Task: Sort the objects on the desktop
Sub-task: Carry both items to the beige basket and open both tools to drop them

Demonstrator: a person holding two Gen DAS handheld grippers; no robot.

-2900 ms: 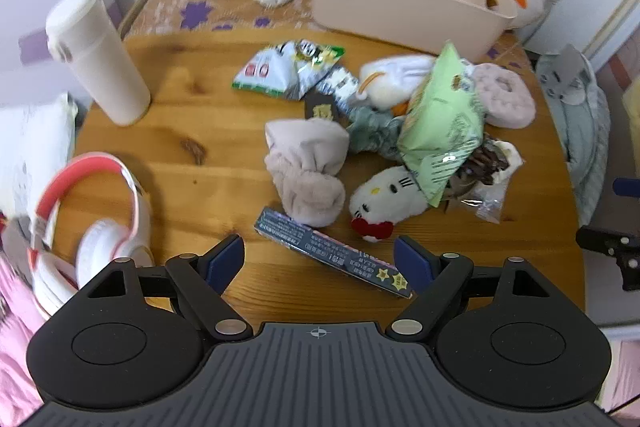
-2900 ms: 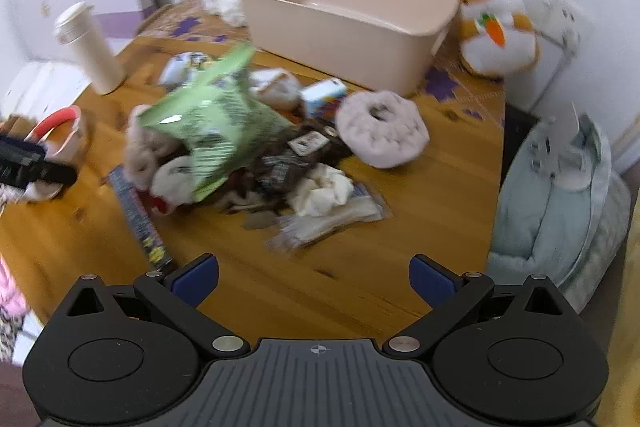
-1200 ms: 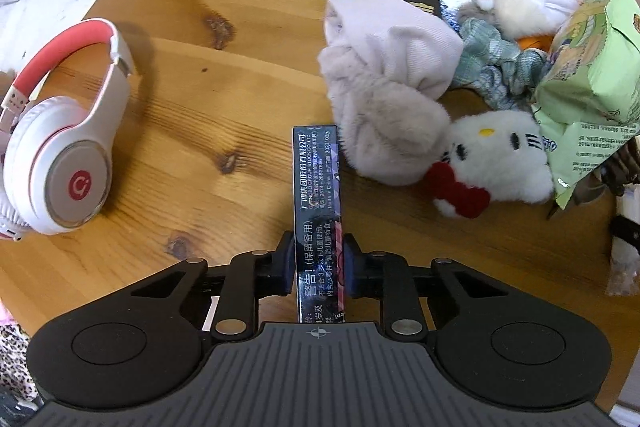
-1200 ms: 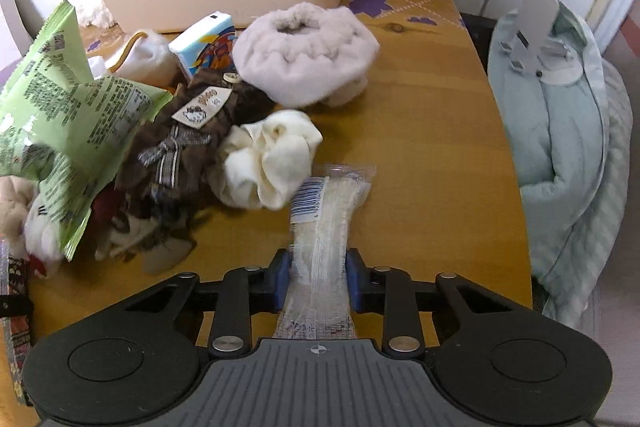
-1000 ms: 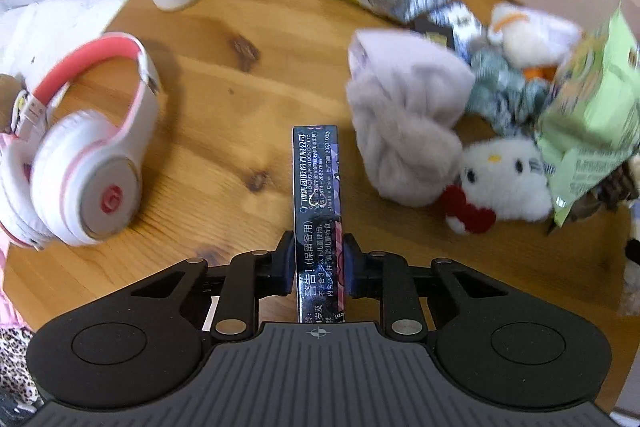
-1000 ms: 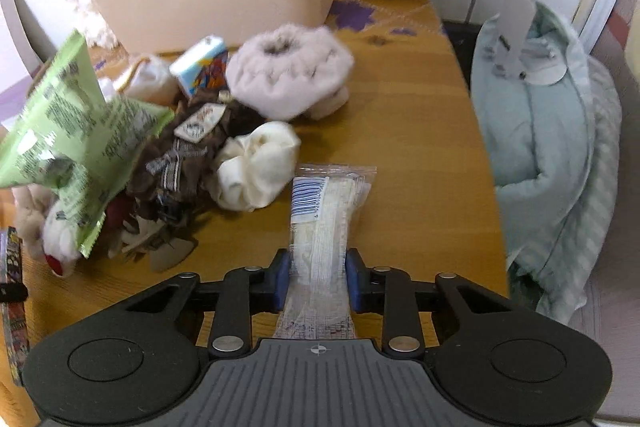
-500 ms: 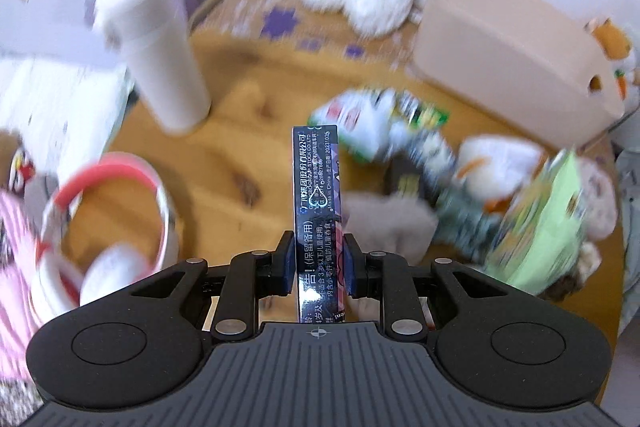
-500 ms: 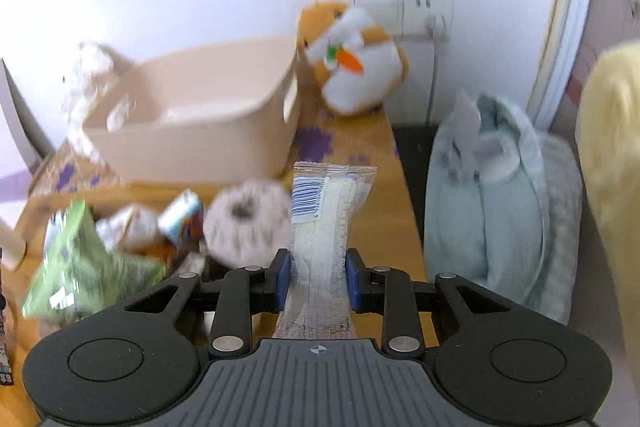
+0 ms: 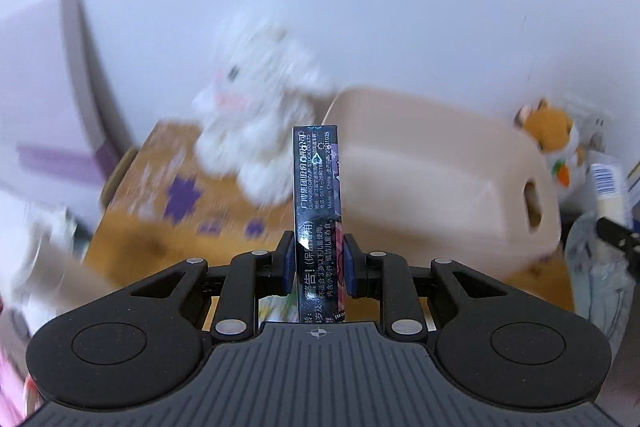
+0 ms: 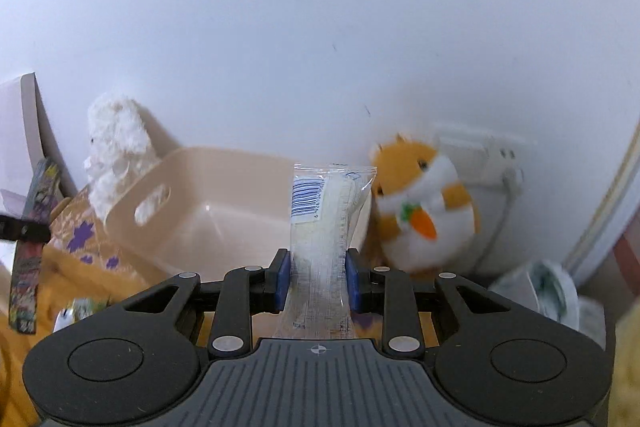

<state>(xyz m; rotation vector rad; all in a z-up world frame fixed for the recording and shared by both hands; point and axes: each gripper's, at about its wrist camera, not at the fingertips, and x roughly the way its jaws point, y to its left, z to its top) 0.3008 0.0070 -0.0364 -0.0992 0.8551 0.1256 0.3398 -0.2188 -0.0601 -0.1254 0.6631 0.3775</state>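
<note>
White wall fills both views. Only the right view looks down into the beige bin (image 10: 240,211) — the left view shows just its outer side. The left gripper (image 9: 316,263) squeezes a long dark box (image 9: 318,195); the right gripper (image 10: 316,281) squeezes a clear packet (image 10: 320,227). Both were low over the messy wooden table (image 9: 160,243) a second ago — now both are up high by the bin.
</note>
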